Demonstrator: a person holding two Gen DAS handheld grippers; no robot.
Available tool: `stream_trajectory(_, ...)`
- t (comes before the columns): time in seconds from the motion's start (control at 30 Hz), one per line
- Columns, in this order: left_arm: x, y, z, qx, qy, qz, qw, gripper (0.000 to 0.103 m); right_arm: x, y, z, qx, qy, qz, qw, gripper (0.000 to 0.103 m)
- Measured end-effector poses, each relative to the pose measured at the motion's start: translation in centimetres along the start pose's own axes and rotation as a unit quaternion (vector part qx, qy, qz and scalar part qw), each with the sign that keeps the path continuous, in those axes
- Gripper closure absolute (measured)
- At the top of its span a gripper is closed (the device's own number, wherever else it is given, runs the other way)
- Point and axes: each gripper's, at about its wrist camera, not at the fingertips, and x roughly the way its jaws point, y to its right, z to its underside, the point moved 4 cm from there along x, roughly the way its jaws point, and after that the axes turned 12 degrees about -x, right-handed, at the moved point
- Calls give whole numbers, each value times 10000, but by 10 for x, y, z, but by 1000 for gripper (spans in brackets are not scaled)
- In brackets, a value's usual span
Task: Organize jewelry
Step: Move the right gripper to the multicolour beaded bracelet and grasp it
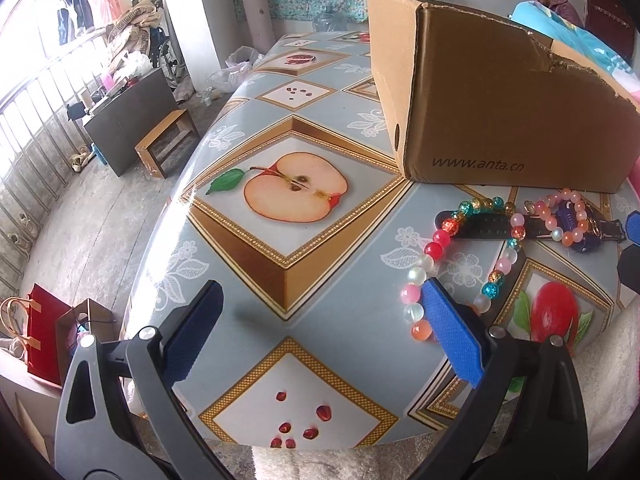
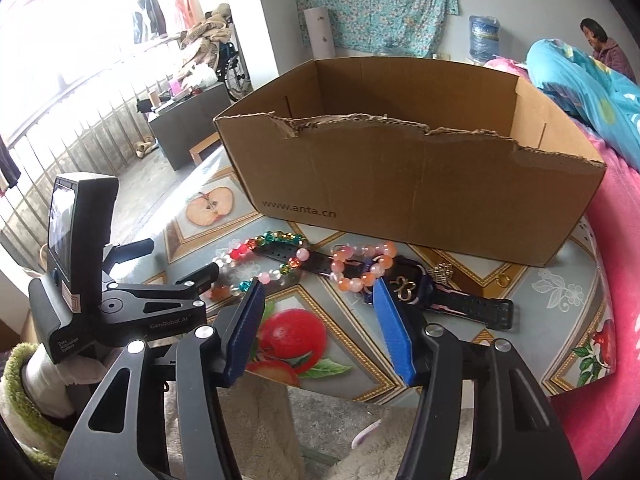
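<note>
A multicolour bead bracelet (image 1: 434, 250) (image 2: 240, 252) lies on the fruit-print table (image 1: 320, 312) across a black watch strap (image 1: 488, 226) (image 2: 316, 260). To its right a pink-orange bead bracelet (image 1: 568, 236) (image 2: 348, 284) rests on a dark watch (image 2: 408, 284) that bears a gold charm. My left gripper (image 1: 322, 284) stands open over bare table, its right finger (image 1: 452, 332) covering the near edge of the multicolour bracelet. My right gripper (image 2: 319, 281) is open just short of both bracelets, with nothing between its pads. An open cardboard box (image 1: 500, 112) (image 2: 420, 192) stands behind the jewelry.
A small silver piece (image 2: 442, 272) and a gold ring (image 2: 502, 279) lie by the box's front. A pink blanket (image 2: 624, 320) borders the table on the right. Floor, a wooden stool (image 1: 164, 148) and bags (image 1: 44, 332) lie off the left edge. A person (image 2: 604, 48) sits far back.
</note>
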Motion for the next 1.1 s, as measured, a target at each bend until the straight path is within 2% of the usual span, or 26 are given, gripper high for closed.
stream_trajectory(0.13,-5,3,2,166,126,66,9998,13,16,-8,-2,178,-183,-466,9986,55)
stream_trajectory(0.2,-7,6,3,183,102,282,9994,28,24,-11,-4,222,-256,-569,9978,57)
stream_trajectory(0.33,-12,17,1,367,217,668,9969,40,41,-17,-8,277,-385,-683,9965,60)
stream_trajectory(0.43,-13,24,-1,557,279,885,9941,47,52,-18,-12,306,-481,-638,9963,65)
stream_trajectory(0.6,-2,32,-5,826,143,990,9915,60,67,-19,-12,439,-702,-515,9952,71)
stream_trajectory(0.83,3,37,-8,901,60,1271,9878,69,85,-23,-15,549,-857,-382,9941,75)
stream_trajectory(0.97,4,40,-9,926,73,1398,9858,79,92,-31,-18,482,-817,-222,9952,78)
stream_trajectory(1.03,4,41,-9,916,72,1447,9852,87,92,-34,-17,398,-796,-79,9960,81)
stream_trajectory(1.1,3,41,-10,883,40,1495,9848,94,94,-37,-17,379,-803,-35,9960,93)
